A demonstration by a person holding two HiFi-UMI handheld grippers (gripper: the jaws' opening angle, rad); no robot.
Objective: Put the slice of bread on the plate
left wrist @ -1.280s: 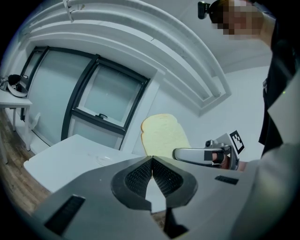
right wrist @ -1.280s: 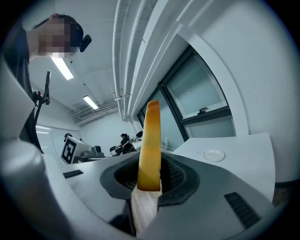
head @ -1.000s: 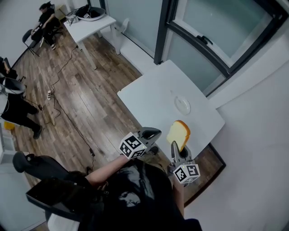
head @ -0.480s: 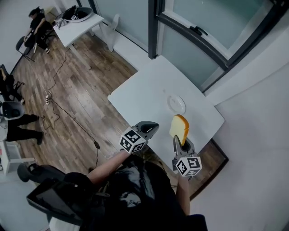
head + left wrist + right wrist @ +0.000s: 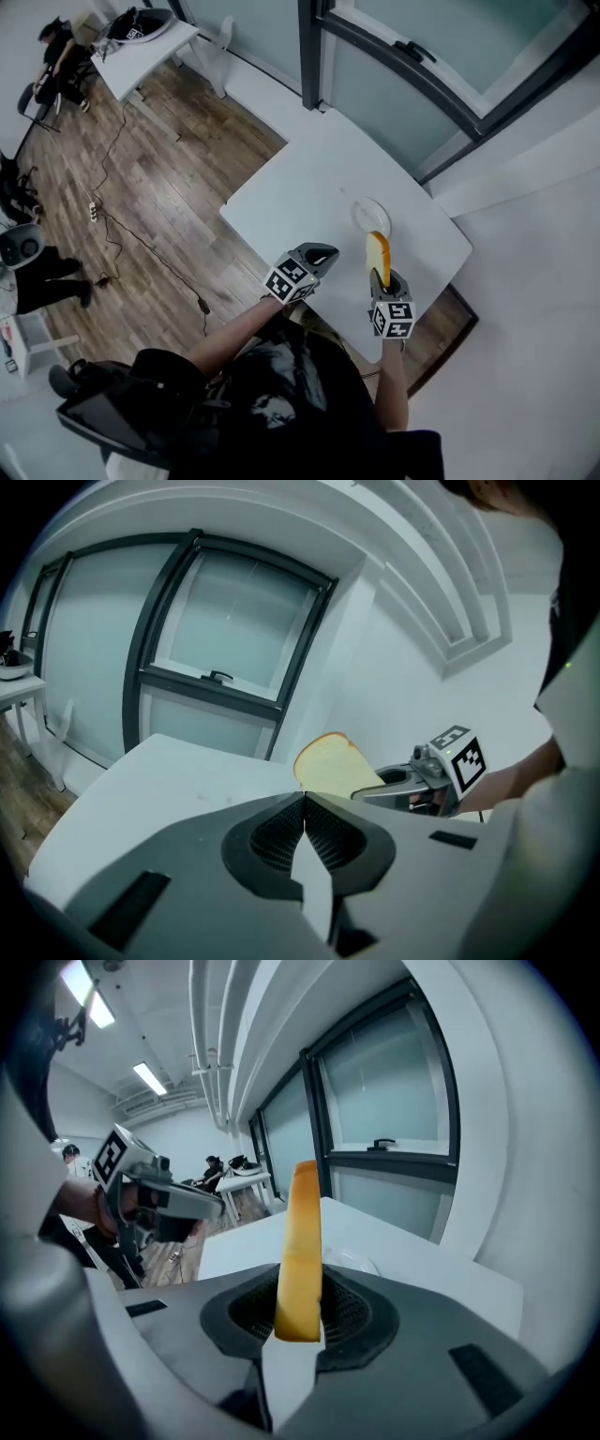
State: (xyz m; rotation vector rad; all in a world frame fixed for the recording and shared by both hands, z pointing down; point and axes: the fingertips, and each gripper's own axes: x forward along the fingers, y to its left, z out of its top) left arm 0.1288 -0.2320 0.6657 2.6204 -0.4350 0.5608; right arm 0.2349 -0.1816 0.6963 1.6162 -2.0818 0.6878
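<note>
A slice of bread (image 5: 379,251) with a tan crust stands on edge between the jaws of my right gripper (image 5: 382,274), which is shut on it. It hangs above the white table (image 5: 300,187), just on the near side of the small white plate (image 5: 369,215). In the right gripper view the bread (image 5: 300,1241) rises straight up from the pads, and the plate (image 5: 352,1262) lies beyond it. My left gripper (image 5: 324,254) is shut with nothing in it, to the left of the bread. In the left gripper view its jaws meet, and the bread (image 5: 330,765) shows past them.
The table's near edge runs under both grippers, with wood floor (image 5: 159,197) to the left. A window wall (image 5: 422,56) stands behind the table. Another white table (image 5: 141,42) and seated people are at the far left. A cable (image 5: 141,248) lies on the floor.
Both grippers have moved forward and down toward the table. The bread is now closer to the plate and has turned more edge-on in the head view.
</note>
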